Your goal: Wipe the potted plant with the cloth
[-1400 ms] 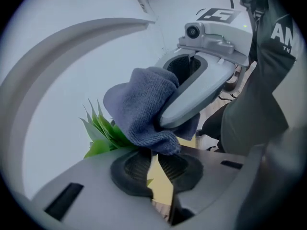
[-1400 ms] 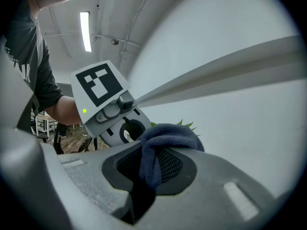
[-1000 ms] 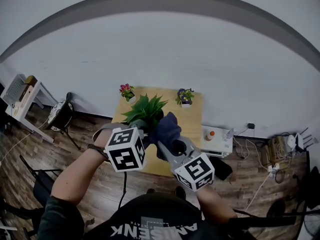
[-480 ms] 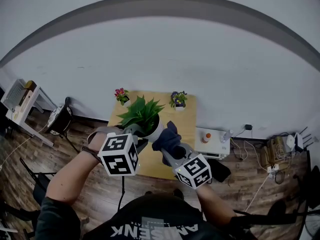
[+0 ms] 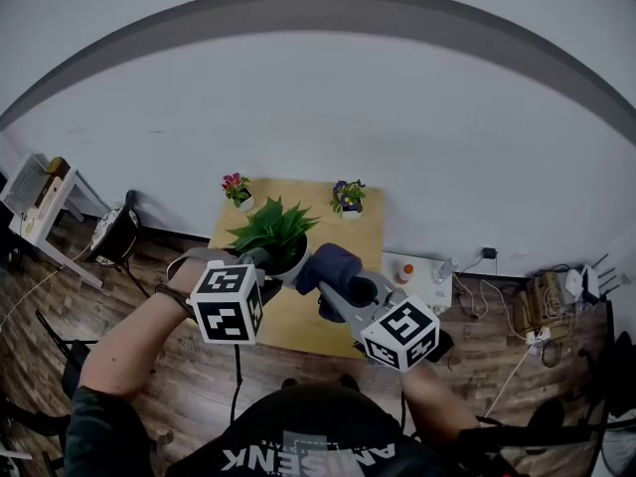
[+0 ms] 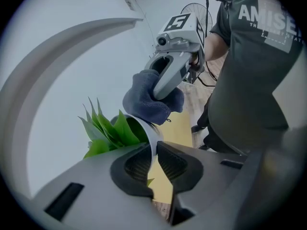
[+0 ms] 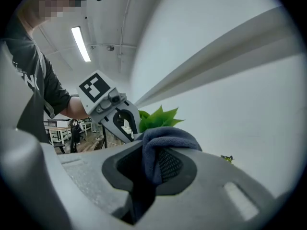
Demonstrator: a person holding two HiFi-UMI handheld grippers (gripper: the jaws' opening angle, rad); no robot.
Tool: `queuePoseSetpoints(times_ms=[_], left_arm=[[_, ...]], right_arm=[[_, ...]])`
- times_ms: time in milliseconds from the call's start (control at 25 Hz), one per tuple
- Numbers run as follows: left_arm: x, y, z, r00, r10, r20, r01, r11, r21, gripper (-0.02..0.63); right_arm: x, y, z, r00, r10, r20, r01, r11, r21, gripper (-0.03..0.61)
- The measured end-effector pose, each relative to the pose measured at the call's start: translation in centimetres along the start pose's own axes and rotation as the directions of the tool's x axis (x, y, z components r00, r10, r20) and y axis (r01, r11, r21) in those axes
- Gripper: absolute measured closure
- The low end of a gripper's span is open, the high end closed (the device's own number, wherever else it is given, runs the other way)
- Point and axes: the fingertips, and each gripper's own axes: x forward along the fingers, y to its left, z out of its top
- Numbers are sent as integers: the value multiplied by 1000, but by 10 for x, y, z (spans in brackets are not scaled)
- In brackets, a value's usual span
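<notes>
While left fingers (image 6: 173, 166) pinch pot rim (image 6: 149, 134), right fingers (image 7: 171, 165) clamp cloth (image 7: 165, 139).

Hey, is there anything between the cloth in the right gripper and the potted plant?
Nothing visible does. The cloth in the right gripper sits right at the rim of the potted plant. The left gripper pinches the pot's wall, apart from the cloth.

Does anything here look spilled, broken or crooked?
Nothing spilled or broken. Only oddity: the potted plant looks tipped, its white pot rim pinched in the left gripper, while the right gripper clamps the blue cloth.
</notes>
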Motion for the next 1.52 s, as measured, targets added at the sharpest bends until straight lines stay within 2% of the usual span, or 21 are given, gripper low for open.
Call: queuePoseSetpoints(times_ms=[240, 360, 640, 840, 1040, 1160, 1280, 1440, 1520], left_arm=[[-14, -1, 12, 999, 23, 37, -25, 999, 30, 577], [-23, 2, 14, 998, 34, 46, -35, 999, 29, 577], [-32, 6, 13, 998, 30, 46, -31, 999, 35, 578], [-37, 7, 9, 999, 36, 24, -38, 997, 68, 578], [-36, 1, 3, 1000, -7, -5, 8, 996, 88, 578], [-32, -4, -4, 999, -18, -39, 22, 994, 108, 578], [-34, -9, -3, 999, -27, -33, 31, 992, 119, 578], [-34, -15, 1, 999, -22, -36, 27, 989, 148, 577], [-35, -15, 3, 999, -17, -27, 21, 989, 146, 577]], right_arm=[[1, 0, 45, 994, 30, 101, -30, 1000, -2, 526], [6, 0, 50, 994, 40, 104, -36, 999, -37, 526], [12, -6, 26, 996, 47, 74, -48, 999, 7, 526], [21, -17, -15, 998, 54, -18, -53, 997, 48, 526], [29, -22, -49, 988, 93, -120, -85, 994, 72, 526], [21, -26, -54, 988, 105, -113, -90, 987, 134, 526], [14, -33, -32, 994, 86, -69, -78, 991, 109, 526], [7, -33, 27, 993, 102, 65, -107, 992, 67, 526], [6, -32, 50, 989, 105, 102, -109, 994, 32, 526]])
